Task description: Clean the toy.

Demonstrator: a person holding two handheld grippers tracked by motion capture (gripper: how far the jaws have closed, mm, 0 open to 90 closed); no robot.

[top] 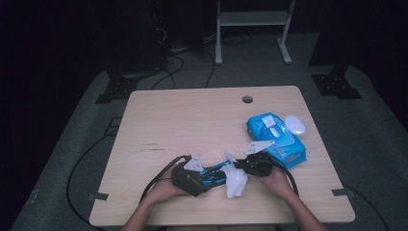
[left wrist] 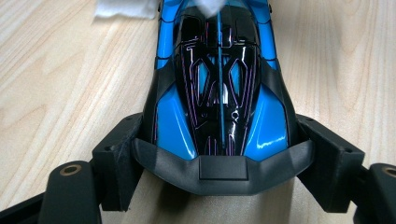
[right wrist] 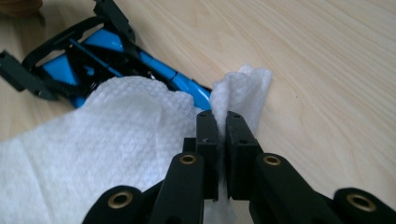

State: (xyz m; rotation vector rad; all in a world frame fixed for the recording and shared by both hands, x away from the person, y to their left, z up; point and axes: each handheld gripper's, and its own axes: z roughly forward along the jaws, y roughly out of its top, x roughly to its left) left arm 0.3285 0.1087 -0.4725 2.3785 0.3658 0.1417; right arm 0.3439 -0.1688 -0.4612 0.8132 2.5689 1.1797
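Note:
A blue and black toy car [left wrist: 219, 84] lies on the wooden table [top: 192, 125]. My left gripper [left wrist: 219, 156] is shut on the car, with its black jaws pressing on both flanks at the end nearest the camera. In the high view, the left gripper [top: 204, 176] sits near the front edge with the car [top: 215, 172] pointing right. My right gripper [right wrist: 223, 133] is shut on a fold of a white wipe [right wrist: 116, 140]. The wipe drapes over the far end of the car [right wrist: 93, 56] and hides it. From above, the wipe [top: 235, 183] hangs between the two grippers, beside the right gripper [top: 242, 168].
A blue pack of wet wipes [top: 279, 137] lies at the table's right side, with a white oval object [top: 295, 125] beside it. A round cable hole [top: 247, 99] is near the far edge. Black cables trail from both grippers toward the front edge.

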